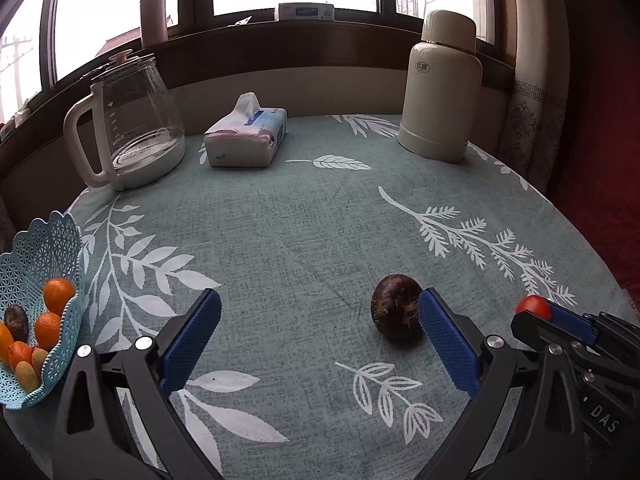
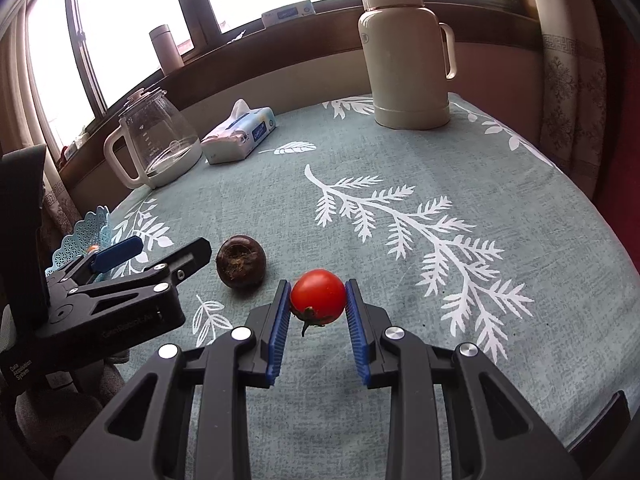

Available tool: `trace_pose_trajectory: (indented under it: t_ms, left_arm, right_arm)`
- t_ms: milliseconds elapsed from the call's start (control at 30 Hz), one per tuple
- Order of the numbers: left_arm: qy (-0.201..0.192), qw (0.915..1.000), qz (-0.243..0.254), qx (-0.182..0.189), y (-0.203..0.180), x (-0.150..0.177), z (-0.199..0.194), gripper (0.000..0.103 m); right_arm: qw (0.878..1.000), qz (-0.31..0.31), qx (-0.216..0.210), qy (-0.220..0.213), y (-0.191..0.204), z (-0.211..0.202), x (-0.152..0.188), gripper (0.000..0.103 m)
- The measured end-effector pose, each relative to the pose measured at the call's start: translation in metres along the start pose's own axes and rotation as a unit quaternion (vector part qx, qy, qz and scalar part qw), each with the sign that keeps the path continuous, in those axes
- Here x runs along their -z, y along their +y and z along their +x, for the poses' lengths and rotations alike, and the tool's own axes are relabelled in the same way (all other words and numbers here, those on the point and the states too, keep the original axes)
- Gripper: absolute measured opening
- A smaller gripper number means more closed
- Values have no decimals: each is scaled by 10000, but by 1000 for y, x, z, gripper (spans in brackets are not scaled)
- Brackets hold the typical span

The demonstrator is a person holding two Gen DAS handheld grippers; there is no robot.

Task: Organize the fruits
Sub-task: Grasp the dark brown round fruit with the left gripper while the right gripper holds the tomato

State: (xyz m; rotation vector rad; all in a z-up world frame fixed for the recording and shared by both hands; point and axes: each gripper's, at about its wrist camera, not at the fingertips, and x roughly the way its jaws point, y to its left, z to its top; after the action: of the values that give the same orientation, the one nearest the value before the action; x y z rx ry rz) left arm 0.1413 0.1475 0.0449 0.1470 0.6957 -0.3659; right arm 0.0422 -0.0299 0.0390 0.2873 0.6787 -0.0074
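Right wrist view: right tongs clamped on the tomato, just right of the dark fruit on the desk. Left tongs spread wide, one pad touching that fruit; basket well left of it.

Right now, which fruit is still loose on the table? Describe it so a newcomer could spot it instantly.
Start at the teal leaf-print tablecloth, near edge, well right of the blue lattice basket. There a dark round fruit lies on the cloth beside the open left gripper. It is brownish-purple with a rough, fibrous end, unlike the smooth red tomato held in the right gripper.
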Motion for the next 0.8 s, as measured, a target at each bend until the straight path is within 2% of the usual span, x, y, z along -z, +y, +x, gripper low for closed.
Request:
trace_pose_trajectory:
  t_ms: [200,233,267,333,500,567,633,800]
  left_arm:
    - [252,9987,-21,439,-9,-7,17,100]
    - [311,9982,-57,516,-9,-8,21,95]
    - [402,9973,-90,603,-9,-8,26,83]
    - [584,9950,-201,785,-8,-7,34,68]
    - [605,9907,-392,1159,-6,-6,37,53]
    - [586,9889,-396,1307,-7,-5,36,40]
    - [542,9884,-368,1370,-10,-4,34,33]
    - [449,9887,-425,1367,-8,-2,30,28]
  right_arm:
    - [10000,-2,0,-58,0,-3,1,28]
    - [10000,-16,-6,-63,1,-3,2,28]
    - [10000,-29,-14,-64,2,-3,2,28]
    - [10000,-39,-25,-60,3,-3,2,28]
    - [10000,-3,-43,-35,2,-1,2,28]
    - [10000,-13,-46,-26,2,-1,2,28]
    - [10000,-19,-51,-29,3,-1,2,28]
    - [10000,3,-60,-38,2,-1,3,28]
